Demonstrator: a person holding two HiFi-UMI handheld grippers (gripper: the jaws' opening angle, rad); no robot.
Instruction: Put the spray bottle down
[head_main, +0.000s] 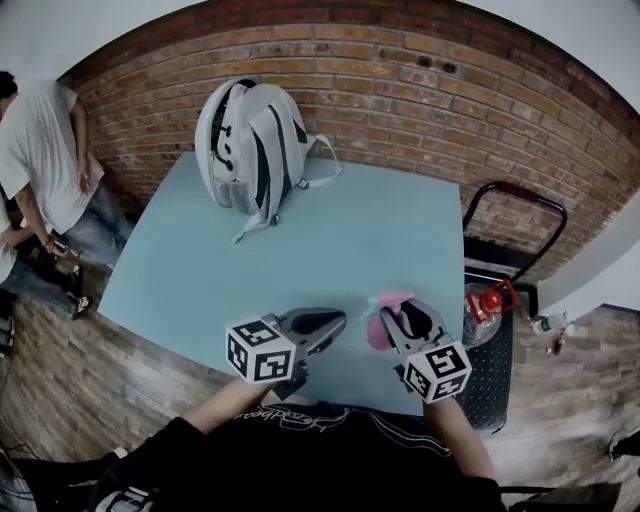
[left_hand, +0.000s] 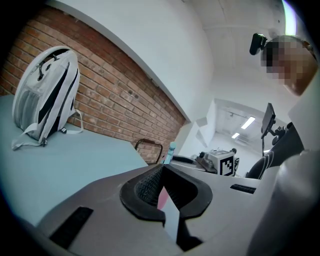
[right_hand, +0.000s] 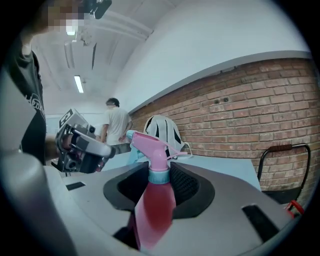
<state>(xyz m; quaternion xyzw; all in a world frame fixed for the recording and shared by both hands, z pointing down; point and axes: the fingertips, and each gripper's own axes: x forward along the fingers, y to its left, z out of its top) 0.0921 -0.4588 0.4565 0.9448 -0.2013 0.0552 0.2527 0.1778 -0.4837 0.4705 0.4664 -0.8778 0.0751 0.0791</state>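
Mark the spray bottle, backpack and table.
spray bottle (right_hand: 154, 210), right gripper view, red body
backpack (head_main: 278, 140), head view, white shell
table (head_main: 380, 235), head view, bare top

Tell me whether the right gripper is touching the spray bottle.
Touching. In its own view, the right gripper has its jaws pressed on both sides of the spray bottle.
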